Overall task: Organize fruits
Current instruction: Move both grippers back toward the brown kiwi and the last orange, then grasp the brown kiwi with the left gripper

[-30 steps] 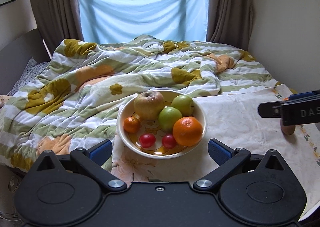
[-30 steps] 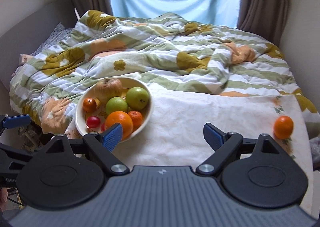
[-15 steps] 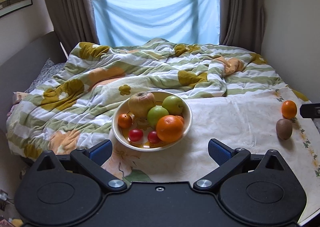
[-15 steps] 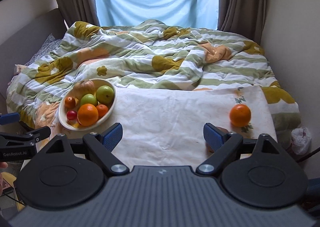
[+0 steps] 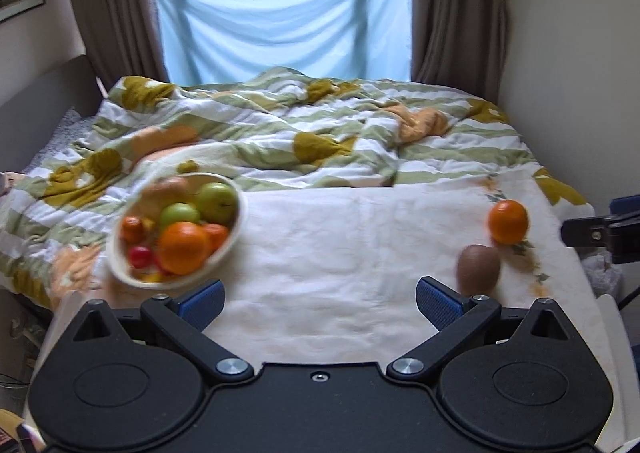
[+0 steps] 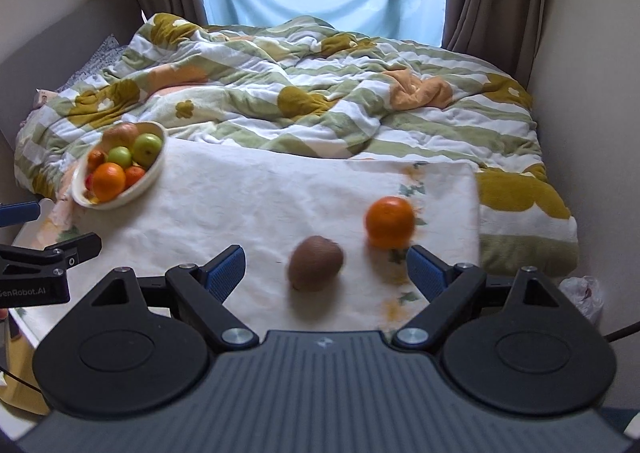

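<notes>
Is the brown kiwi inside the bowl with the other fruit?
No, the kiwi lies on the white cloth beside a loose orange, far from the bowl.

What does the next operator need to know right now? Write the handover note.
Left gripper: open, empty, over the white cloth.
Right gripper: open, empty, facing the kiwi.
Bowl sits at the cloth's left end, holding two green apples, a russet apple, oranges and small red fruits.
Done: most fruit is already in the bowl.
Left: the kiwi and the loose orange lie on the cloth at the right, apart from the bowl. The kiwi is nearest the right gripper, so probably take it first, then the orange.
</notes>
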Action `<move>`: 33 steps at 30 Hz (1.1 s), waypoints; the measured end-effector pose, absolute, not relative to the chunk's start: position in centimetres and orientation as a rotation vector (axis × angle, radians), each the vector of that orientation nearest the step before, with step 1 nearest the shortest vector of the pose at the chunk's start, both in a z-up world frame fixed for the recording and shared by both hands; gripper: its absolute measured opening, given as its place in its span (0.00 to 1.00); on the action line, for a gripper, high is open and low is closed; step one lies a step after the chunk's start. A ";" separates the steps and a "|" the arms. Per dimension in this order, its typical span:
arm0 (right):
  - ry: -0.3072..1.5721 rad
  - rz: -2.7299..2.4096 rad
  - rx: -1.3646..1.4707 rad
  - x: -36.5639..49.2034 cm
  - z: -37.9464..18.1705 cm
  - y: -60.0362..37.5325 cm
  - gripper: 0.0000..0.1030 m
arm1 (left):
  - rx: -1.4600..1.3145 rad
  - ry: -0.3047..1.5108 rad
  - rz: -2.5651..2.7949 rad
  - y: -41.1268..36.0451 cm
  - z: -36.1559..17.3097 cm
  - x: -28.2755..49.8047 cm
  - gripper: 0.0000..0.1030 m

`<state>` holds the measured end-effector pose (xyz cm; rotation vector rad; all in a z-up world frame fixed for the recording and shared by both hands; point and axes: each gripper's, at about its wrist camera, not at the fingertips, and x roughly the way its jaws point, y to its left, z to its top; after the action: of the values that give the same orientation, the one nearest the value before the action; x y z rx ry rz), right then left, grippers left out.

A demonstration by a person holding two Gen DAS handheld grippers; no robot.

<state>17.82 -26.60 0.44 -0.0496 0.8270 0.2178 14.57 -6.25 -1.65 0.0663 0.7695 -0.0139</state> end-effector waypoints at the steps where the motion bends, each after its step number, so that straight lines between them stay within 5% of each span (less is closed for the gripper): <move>1: 0.831 0.218 -0.055 18.3 0.0 -27.4 1.00 | 0.061 0.775 -0.031 -7.1 -2.1 14.9 1.00; 18: 0.867 0.285 -0.091 27.5 -8.2 -33.0 0.97 | 0.149 0.840 -0.226 -17.5 -10.7 21.9 0.98; 24: 0.871 0.330 -0.104 29.1 -10.0 -32.8 0.97 | 0.134 0.872 -0.254 -18.3 -12.3 23.8 0.84; 28: 0.886 0.349 -0.101 30.0 -10.8 -32.6 0.95 | 0.115 0.880 -0.279 -18.3 -12.8 24.2 0.56; 33: 0.902 0.366 -0.100 30.6 -11.5 -32.3 0.93 | 0.112 0.884 -0.295 -18.1 -12.7 24.1 0.56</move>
<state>30.63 -32.29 -11.50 -0.0999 0.9017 0.3658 24.08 -18.09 -12.67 0.1117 0.8838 -0.2954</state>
